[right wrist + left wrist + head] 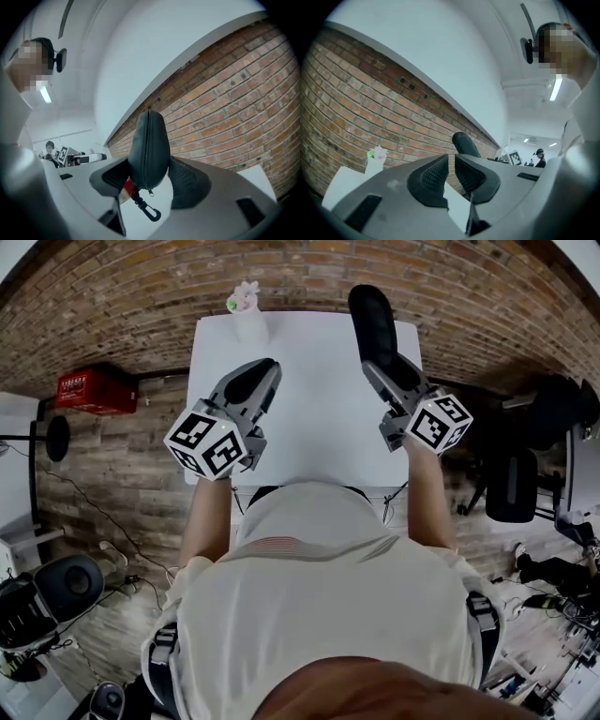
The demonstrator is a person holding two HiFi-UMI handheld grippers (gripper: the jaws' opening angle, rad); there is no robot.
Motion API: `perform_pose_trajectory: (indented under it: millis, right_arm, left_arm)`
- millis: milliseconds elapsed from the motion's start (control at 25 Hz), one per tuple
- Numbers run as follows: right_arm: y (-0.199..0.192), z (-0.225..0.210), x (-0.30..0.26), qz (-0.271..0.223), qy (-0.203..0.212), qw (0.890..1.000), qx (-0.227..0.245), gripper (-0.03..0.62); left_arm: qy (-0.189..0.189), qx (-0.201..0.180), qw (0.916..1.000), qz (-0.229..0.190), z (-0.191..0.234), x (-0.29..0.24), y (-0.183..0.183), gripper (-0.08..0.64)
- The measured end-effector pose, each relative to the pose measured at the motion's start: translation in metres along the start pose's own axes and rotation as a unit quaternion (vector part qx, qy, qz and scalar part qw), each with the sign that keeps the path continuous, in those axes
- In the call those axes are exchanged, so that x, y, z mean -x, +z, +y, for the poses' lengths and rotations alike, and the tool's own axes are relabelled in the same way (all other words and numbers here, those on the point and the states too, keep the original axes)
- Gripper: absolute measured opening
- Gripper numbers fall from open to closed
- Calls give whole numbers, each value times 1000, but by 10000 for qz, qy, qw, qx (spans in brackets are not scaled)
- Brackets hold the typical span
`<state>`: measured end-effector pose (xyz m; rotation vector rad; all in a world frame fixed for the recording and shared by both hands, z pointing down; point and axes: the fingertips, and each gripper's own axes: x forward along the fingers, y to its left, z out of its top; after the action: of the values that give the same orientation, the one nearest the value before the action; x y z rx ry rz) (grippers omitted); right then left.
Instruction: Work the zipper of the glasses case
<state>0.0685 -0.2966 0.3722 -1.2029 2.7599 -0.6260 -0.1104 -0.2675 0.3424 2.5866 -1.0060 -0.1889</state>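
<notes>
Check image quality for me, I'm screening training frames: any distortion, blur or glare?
Head view: fisheye bows the brick wall, corners vignetted. Left gripper view: the left gripper looks soft up close; a ceiling strip light blooms slightly. Right gripper view: the glasses case is sharp, zipper readable.

Your right gripper (150, 180): smooth grey matt plastic body. Its pads (187, 183) are black, finely dimpled and rubbery-looking. Between them is the glasses case (159, 150), with a dark, matt, even shell; cloth or leatherette, cannot tell. A fine-toothed zipper (148, 136) runs down its edge. Below the jaws is a black, faintly glossy clip (150, 212). Your left gripper (451, 174) has the same plastic and dimpled pads (433, 176). Beyond both claws the brick wall (234, 93) is rough and matt. Beneath them the table (319, 418) is white and smooth.
</notes>
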Motion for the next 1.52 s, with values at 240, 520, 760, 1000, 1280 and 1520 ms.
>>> perform_pose_trajectory:
  millis: [240,520,760,1000,1280,1520]
  right_arm:
    - [-6,40,-12,104,1089,9936,-286,308]
    - [-18,89,-15,358,2353,9691,-643,310]
    - [-27,119,-10,534,3205,9408,-962,308]
    - [-40,130,-6,724,3753,9145,-1326,310]
    - [-55,149,4,1119,4148,8960,-1121,308]
    - [-67,158,5,1377,4230,8910,-907,310]
  left_arm:
    - [-872,534,9948,0,-19,-7,3,154]
    - [-1728,1166,9779,-180,-33,-11,14,259]
    - [-2273,1451,9629,-102,-48,-15,17,285]
    - [-2648,1431,9536,118,-70,-17,5,300]
    - [-2795,1430,9491,251,-84,-18,-7,301]
    - [-2847,1297,9493,321,-94,-18,-15,299]
